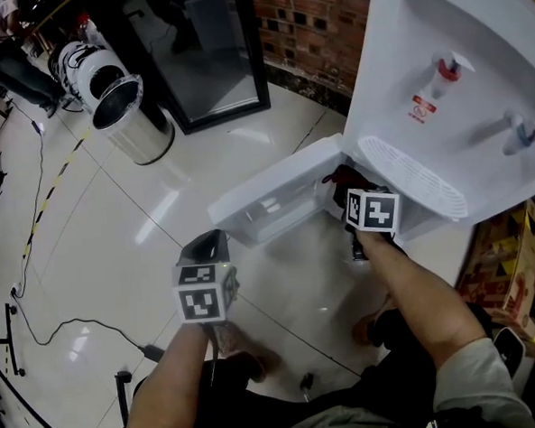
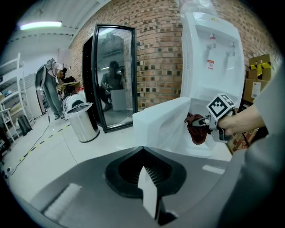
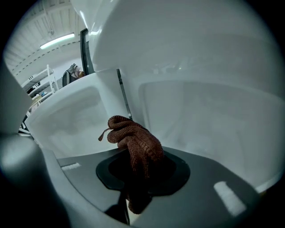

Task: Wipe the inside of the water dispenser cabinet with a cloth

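The white water dispenser (image 1: 476, 78) stands at the right, its lower cabinet door (image 1: 271, 195) swung open to the left. My right gripper (image 1: 342, 184) is shut on a bunched dark red knitted cloth (image 3: 133, 142), held at the mouth of the white cabinet (image 3: 200, 116). In the left gripper view the cloth (image 2: 196, 129) hangs just in front of the open door (image 2: 162, 122). My left gripper (image 1: 213, 246) stays back over the floor, jaws shut and empty, pointing toward the door.
A steel waste bin (image 1: 126, 113) and a black-framed mirror (image 1: 208, 49) stand at the back left against a brick wall (image 1: 314, 16). Cardboard boxes (image 1: 510, 257) sit right of the dispenser. Cables (image 1: 49, 330) trail across the glossy tile floor.
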The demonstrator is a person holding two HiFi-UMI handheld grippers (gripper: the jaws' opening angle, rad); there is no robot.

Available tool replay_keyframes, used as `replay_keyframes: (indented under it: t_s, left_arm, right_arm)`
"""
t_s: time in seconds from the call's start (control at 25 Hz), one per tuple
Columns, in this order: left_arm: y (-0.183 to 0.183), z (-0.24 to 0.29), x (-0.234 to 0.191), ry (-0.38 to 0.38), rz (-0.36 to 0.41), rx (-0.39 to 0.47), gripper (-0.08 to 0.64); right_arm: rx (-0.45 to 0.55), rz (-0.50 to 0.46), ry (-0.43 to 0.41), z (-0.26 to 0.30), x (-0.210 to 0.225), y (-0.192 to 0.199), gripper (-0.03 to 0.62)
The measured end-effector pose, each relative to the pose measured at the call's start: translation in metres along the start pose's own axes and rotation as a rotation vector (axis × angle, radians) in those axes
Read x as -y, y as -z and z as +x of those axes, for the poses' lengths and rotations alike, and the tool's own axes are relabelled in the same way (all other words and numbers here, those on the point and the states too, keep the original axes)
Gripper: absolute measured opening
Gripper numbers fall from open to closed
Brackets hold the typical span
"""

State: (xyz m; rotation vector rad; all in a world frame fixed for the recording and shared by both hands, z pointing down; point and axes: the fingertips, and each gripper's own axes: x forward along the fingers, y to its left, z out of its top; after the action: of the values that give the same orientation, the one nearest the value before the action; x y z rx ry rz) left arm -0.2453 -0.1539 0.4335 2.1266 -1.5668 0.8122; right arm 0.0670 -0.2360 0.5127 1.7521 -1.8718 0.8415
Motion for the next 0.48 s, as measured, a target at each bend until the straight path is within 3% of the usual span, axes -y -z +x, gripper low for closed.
replay_keyframes:
  t_s: [0.12,0.24,0.48]
  left_arm:
    - [0.0,0.0,0.0,0.0,0.002,0.0,0.0]
    - [0.0,0.0,0.001,0.004,0.007,0.0,0.0]
    - [-0.001,0.0,0.002,0.009,0.006,0.002,0.0]
  right_arm:
    - [-0.015,-0.03,-0.014,0.001,-0.01,0.005,0.103]
    - [-0.029,-0.119,-0.065,-0.002,-0.039,0.019,0.103]
    - [-0.012,-0.387,-0.381,-0.023,-0.157,0.055,0.103]
